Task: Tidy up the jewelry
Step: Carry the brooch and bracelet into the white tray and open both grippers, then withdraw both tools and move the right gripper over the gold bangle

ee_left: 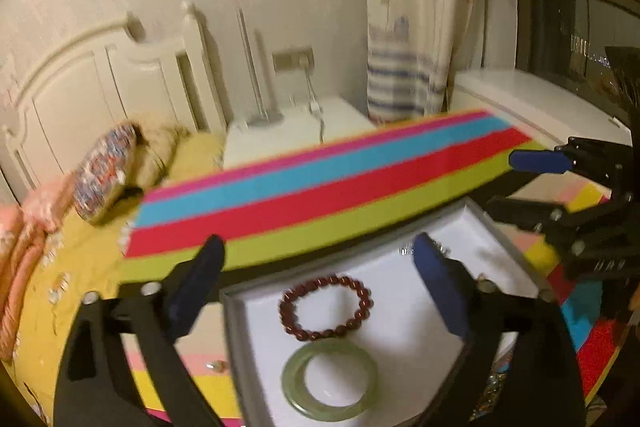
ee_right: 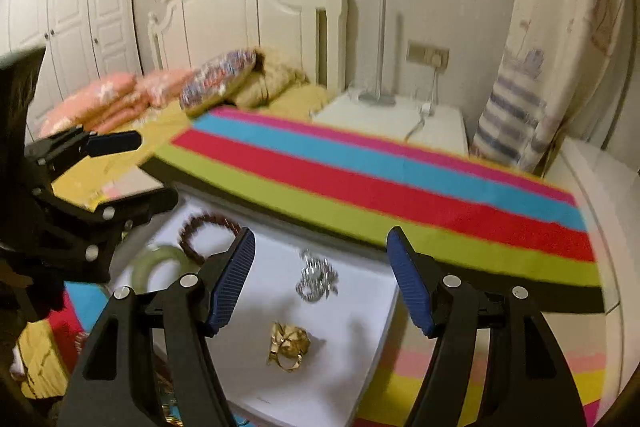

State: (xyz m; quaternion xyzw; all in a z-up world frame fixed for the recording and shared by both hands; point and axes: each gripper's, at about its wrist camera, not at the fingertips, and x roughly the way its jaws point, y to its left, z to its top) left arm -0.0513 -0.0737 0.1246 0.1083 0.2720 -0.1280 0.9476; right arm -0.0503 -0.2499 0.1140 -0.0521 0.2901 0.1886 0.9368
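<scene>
Hovering above a shallow white jewellery tray with a grey rim (ee_left: 234,339), the left gripper (ee_left: 316,283) has its blue-padded jaws spread wide apart and holds nothing. The right gripper (ee_right: 320,283) hangs over the same tray (ee_right: 384,331), its jaws also wide open and empty. No readable writing, brand or label shows anywhere; both views are blurred.

Behind the tray lies a flat striped board in pink, blue, red and lime green with a black edge (ee_left: 320,195), just beside the tray's far rim. The tray sits on a counter covered in a cloth of bright colour blocks (ee_right: 576,371). Beyond are a bed with a yellow sheet (ee_left: 80,267), a patterned cushion (ee_left: 106,175), a cream headboard (ee_right: 224,15), a white nightstand (ee_right: 400,119) and a striped curtain (ee_left: 400,87).

Inside the tray, a dark red beaded bracelet (ee_left: 326,309) lies flat, with a pale green jade bangle (ee_left: 330,381) just beside it on the nearer side; whether they touch cannot be told. In the right wrist view, a small silver sparkly piece (ee_right: 316,277) sits near the tray's middle, and a gold knotted ring cluster (ee_right: 288,345) lies nearer the camera, apart from it. The bracelet (ee_right: 208,235) and bangle (ee_right: 158,265) show partly hidden behind the right gripper's left jaw.
</scene>
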